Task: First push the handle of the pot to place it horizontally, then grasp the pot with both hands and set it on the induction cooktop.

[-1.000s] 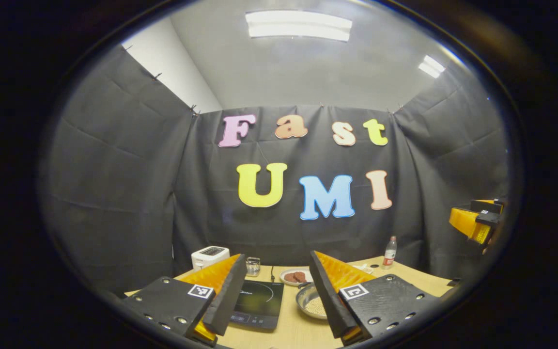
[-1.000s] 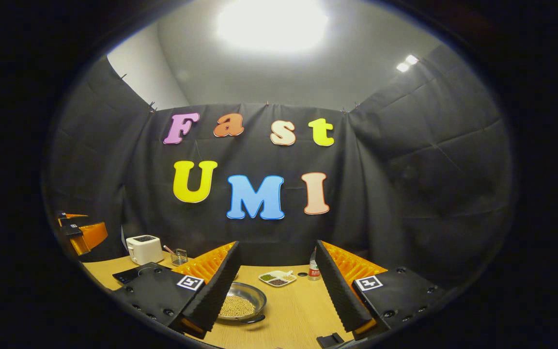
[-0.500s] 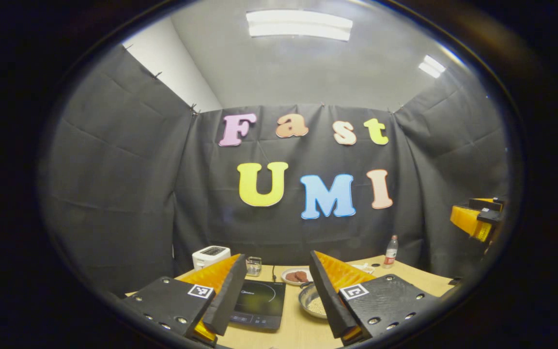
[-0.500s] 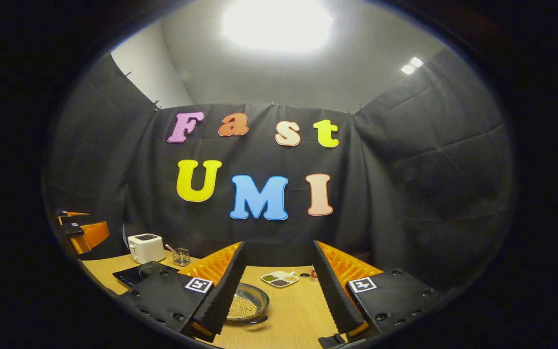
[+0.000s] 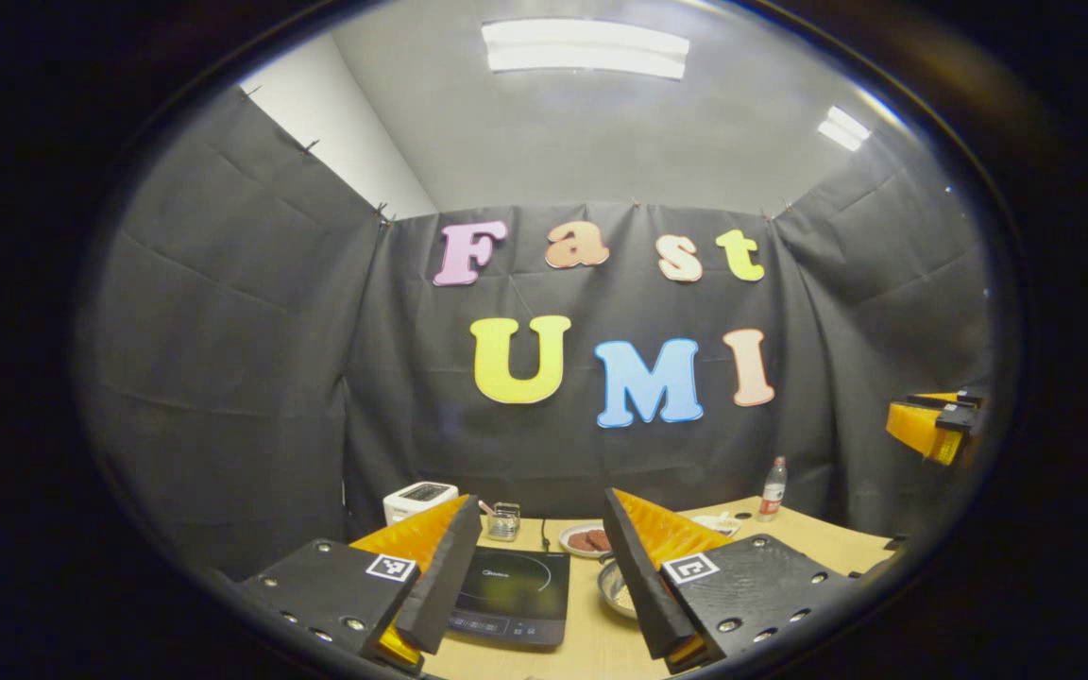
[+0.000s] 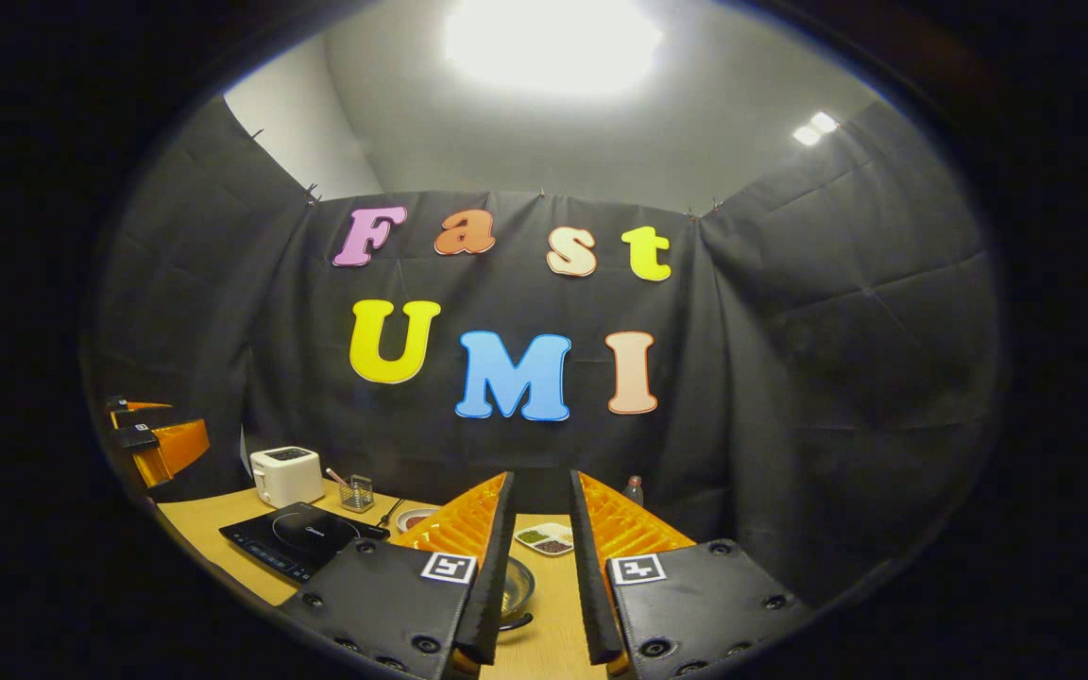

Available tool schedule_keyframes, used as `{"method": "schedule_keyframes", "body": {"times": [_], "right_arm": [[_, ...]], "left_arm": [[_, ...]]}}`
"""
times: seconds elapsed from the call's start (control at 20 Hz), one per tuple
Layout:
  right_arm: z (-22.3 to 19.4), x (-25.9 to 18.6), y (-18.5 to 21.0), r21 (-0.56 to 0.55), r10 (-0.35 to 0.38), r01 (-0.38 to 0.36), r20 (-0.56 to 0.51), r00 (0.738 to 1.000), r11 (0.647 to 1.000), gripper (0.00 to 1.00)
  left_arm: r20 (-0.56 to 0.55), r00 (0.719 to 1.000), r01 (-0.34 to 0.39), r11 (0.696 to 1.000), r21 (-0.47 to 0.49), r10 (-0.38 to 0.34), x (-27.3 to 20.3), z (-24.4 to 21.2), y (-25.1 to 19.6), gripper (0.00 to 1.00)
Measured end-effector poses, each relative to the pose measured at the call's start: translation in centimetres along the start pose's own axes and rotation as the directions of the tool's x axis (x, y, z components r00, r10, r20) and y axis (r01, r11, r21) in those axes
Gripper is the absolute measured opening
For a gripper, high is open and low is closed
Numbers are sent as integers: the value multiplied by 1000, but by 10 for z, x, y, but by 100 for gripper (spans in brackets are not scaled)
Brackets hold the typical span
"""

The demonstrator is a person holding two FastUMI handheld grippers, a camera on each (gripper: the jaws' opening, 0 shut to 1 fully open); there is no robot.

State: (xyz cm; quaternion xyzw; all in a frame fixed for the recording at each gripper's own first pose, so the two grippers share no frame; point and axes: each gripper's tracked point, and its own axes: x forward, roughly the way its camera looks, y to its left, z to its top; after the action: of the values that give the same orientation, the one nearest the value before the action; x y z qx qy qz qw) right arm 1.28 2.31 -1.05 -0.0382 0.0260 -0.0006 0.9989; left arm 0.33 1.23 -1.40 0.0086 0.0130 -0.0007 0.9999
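A shallow steel pot [image 6: 518, 587] holding pale grains sits on the wooden table [image 6: 213, 529], just right of the black induction cooktop [image 6: 294, 538]. Its dark handle [image 6: 517, 620] points toward me. My right gripper [image 6: 540, 477] hovers above and in front of the pot, its jaws drawn close with a narrow gap and nothing between them. In the left gripper view my left gripper [image 5: 539, 501] stands wide open over the cooktop [image 5: 516, 581], and its right finger hides most of the pot [image 5: 614, 586].
A white toaster [image 6: 287, 475] and a wire basket [image 6: 357, 491] stand behind the cooktop. Near the back are a plate of brown pieces [image 5: 585, 540], a sectioned dish [image 6: 549, 538] and a bottle [image 5: 772, 489]. The other gripper [image 5: 931, 430] hangs at the far right.
The right gripper's jaws have closed from wide apart to a narrow gap, and it has swung over the pot. The left gripper has shifted slightly; its finger now covers more of the pot.
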Motion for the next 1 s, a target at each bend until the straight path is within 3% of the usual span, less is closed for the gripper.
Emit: {"method": "schedule_keyframes", "body": {"times": [0.1,0.15,0.2,0.3,0.35,0.6,1.0], "right_arm": [[-3,2,4,-2,9,-9,-2,1000,1000,38],[-2,-1,11,-3,17,-17,-10,1000,1000,20],[-4,4,9,-12,2,-3,-6,1000,1000,19],[-5,8,10,-18,-7,7,-2,1000,1000,2],[-9,6,19,-17,7,-7,-13,1000,1000,0],[-42,14,49,-21,77,-80,-119,990,997,2],[-98,17,82,-7,219,-232,-298,929,973,3]], "left_arm": [[-2,1000,-3,1000,0,3,1,-3,5,76],[-3,1000,-6,1000,0,6,2,-3,8,76],[-3,1000,-6,1000,-2,6,4,-3,11,79],[-3,1000,-6,1000,-1,6,5,-6,17,76],[-2,1000,-6,1000,-2,6,6,-6,20,79],[10,1000,2,1000,-17,-2,10,-10,40,79],[9,999,-37,999,-26,38,15,-13,71,76]]}}
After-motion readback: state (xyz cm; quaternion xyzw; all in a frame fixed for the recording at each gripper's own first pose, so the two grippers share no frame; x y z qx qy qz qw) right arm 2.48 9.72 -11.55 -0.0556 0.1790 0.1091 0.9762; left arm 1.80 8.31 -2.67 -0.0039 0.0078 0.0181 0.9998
